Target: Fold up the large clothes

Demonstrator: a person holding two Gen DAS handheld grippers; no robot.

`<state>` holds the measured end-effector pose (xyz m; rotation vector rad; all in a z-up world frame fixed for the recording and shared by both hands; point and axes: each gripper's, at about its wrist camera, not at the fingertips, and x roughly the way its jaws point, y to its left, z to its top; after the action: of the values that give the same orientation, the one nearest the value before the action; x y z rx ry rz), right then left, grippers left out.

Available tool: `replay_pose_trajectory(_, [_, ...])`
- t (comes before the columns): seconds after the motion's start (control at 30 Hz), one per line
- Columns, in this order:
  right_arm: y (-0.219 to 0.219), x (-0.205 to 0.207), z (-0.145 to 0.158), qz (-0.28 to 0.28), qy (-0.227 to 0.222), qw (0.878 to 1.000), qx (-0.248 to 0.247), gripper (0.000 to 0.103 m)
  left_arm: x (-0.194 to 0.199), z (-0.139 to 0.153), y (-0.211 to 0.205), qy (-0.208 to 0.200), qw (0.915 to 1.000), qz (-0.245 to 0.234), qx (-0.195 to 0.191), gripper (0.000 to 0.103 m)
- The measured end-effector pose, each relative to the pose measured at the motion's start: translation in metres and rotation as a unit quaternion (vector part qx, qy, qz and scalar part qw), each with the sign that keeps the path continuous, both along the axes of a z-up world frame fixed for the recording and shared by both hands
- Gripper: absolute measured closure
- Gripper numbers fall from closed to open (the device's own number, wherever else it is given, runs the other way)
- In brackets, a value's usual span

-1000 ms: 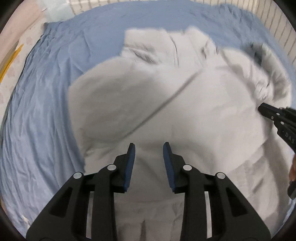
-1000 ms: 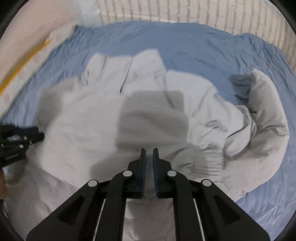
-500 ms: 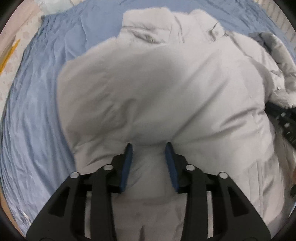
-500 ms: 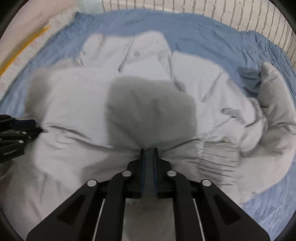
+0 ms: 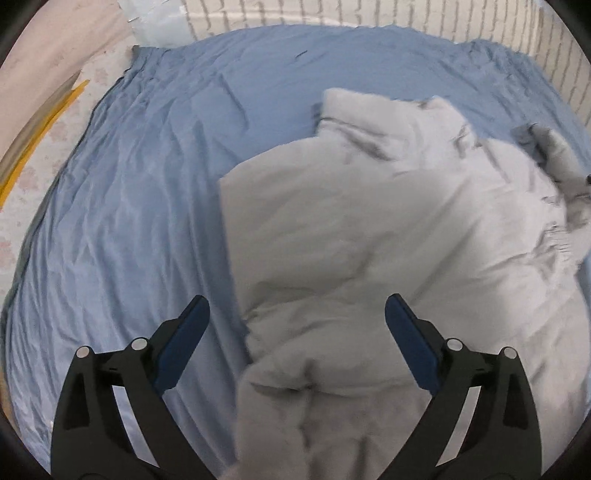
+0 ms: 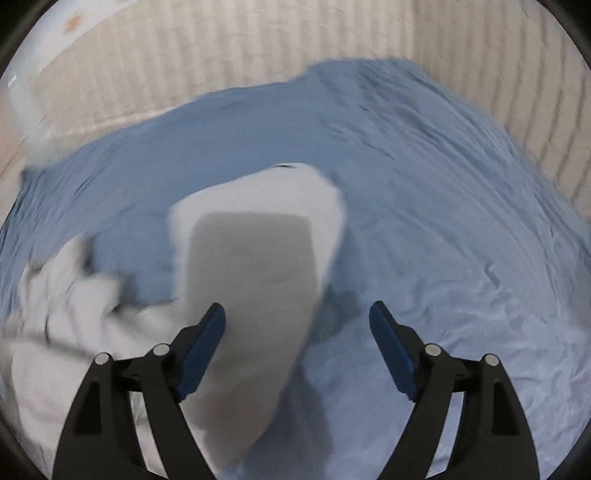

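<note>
A large pale grey jacket [image 5: 388, 236] lies bunched on a blue bedsheet [image 5: 140, 206]. In the left wrist view it fills the middle and right, with its left edge folded straight. My left gripper [image 5: 297, 321] is wide open and empty, above the jacket's near left edge. In the right wrist view a grey part of the jacket [image 6: 258, 266] stretches away from the fingers, and the rest of it is crumpled at the left. My right gripper [image 6: 297, 325] is wide open and empty, over that part's right edge and the sheet [image 6: 443, 221].
A cream ribbed wall or headboard [image 6: 258, 48] runs behind the bed. At the bed's left side are a pale patterned surface [image 5: 44, 155] and a yellow strip [image 5: 40, 136]. A pale pillow-like thing [image 5: 159, 22] lies at the far left corner.
Both grippers have opened wide and let go of the jacket. Both views have pulled back. The right wrist view has swung right, toward bare sheet.
</note>
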<state>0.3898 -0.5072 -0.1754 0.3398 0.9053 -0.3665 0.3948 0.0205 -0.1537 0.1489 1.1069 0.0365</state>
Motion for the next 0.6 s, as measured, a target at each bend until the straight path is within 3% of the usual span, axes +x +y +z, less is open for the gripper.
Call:
replay_pose_trajectory(0.1, [-0.015, 0.019, -0.016, -0.004, -0.003, 0.999, 0.034, 0.015, 0.001, 0.000, 0.014, -0.001, 0.9999, 0.013, -0.002, 0.008])
replay_pose_trajectory(0.3, [-0.024, 0.055, -0.061, 0.001, -0.017, 0.987, 0.162, 0.017, -0.003, -0.001, 0.025, 0.002, 0.9998, 0.013, 0.015, 0.008])
replay_pose_trajectory(0.37, [-0.021, 0.063, -0.075, 0.015, -0.007, 0.977, 0.213, 0.058, -0.006, -0.003, 0.026, 0.007, 0.9997, 0.014, 0.019, 0.008])
replay_pose_trajectory(0.4, [-0.019, 0.063, -0.077, 0.024, -0.015, 0.973, 0.228, 0.086, -0.010, 0.001, 0.031, 0.009, 0.9997, 0.014, 0.019, 0.008])
replay_pose_trajectory(0.47, [-0.007, 0.054, -0.065, 0.023, -0.027, 0.983, 0.179, 0.096, -0.012, 0.000, 0.029, 0.011, 0.9996, 0.014, 0.020, 0.008])
replay_pose_trajectory(0.53, [-0.008, 0.042, -0.047, 0.012, -0.037, 0.990, 0.138, 0.098, -0.010, -0.003, 0.020, 0.006, 0.9997, 0.010, 0.023, 0.008])
replay_pose_trajectory(0.6, [-0.019, 0.004, -0.014, -0.043, -0.060, 0.995, 0.068, 0.099, -0.013, 0.001, 0.016, -0.001, 0.9996, 0.008, 0.027, 0.008])
